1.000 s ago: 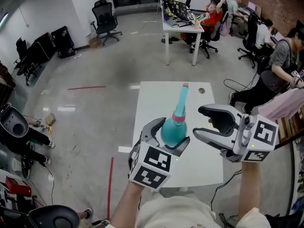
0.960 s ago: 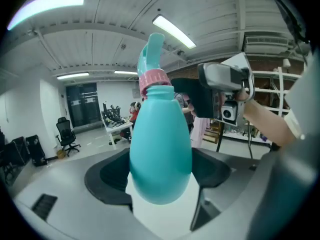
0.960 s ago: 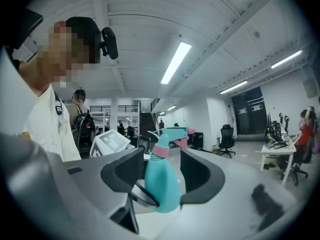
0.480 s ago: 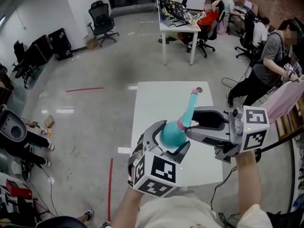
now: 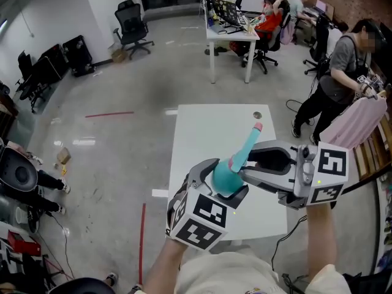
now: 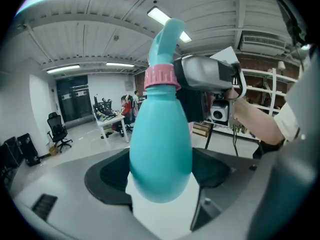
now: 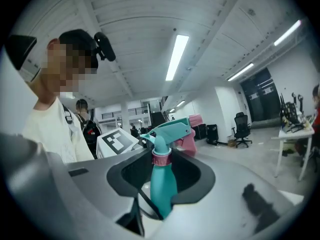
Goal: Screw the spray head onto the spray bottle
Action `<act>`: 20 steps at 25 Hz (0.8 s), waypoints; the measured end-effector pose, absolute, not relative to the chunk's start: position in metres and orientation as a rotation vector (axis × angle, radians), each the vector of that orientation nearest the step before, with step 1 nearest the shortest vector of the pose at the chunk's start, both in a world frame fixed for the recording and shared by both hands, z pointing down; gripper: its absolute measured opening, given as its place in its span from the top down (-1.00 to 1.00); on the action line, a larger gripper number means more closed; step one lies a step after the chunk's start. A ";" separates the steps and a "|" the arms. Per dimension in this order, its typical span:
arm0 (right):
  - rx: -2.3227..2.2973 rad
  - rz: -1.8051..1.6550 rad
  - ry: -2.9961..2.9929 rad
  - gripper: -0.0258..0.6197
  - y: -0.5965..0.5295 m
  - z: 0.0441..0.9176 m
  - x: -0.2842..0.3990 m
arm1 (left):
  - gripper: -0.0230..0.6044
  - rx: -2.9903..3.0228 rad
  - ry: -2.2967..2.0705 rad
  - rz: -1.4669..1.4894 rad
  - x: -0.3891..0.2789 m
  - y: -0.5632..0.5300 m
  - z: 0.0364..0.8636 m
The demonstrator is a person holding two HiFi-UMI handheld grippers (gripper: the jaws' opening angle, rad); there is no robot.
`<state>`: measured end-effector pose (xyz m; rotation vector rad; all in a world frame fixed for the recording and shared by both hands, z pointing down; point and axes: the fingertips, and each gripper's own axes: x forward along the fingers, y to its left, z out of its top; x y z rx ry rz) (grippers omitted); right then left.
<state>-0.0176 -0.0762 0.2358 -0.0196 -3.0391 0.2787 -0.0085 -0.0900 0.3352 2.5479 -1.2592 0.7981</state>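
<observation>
Bright, even light from ceiling strips (image 7: 176,56) overhead; shadows soft. My gripper views bulge, rims dark, close surfaces blurred.

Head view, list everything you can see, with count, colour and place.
spray bottle: one, teal, held in the left tool
spray head: one, teal with pink collar and tip, on the bottle's neck
table: one, white, below the tools
far table: one, white, cluttered, back of room
office chairs: several, black, back and left
people: several, back right
tape lines: two, red, floor at left
left tool: one, grey, shut on the spray bottle
right tool: one, grey, jaws just closed further onto the spray head's collar
</observation>
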 end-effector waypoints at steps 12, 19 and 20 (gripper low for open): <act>0.349 0.138 -2.859 0.54 -0.088 0.251 -0.024 | -0.26 2.477 -1.274 0.811 -0.013 -0.096 0.346; 0.873 0.270 -2.826 0.54 -0.099 0.267 -0.034 | -0.26 2.395 -1.313 0.773 -0.023 -0.105 0.360; 0.876 0.289 -2.820 0.53 -0.098 0.270 -0.035 | -0.26 2.395 -1.303 0.769 -0.022 -0.104 0.363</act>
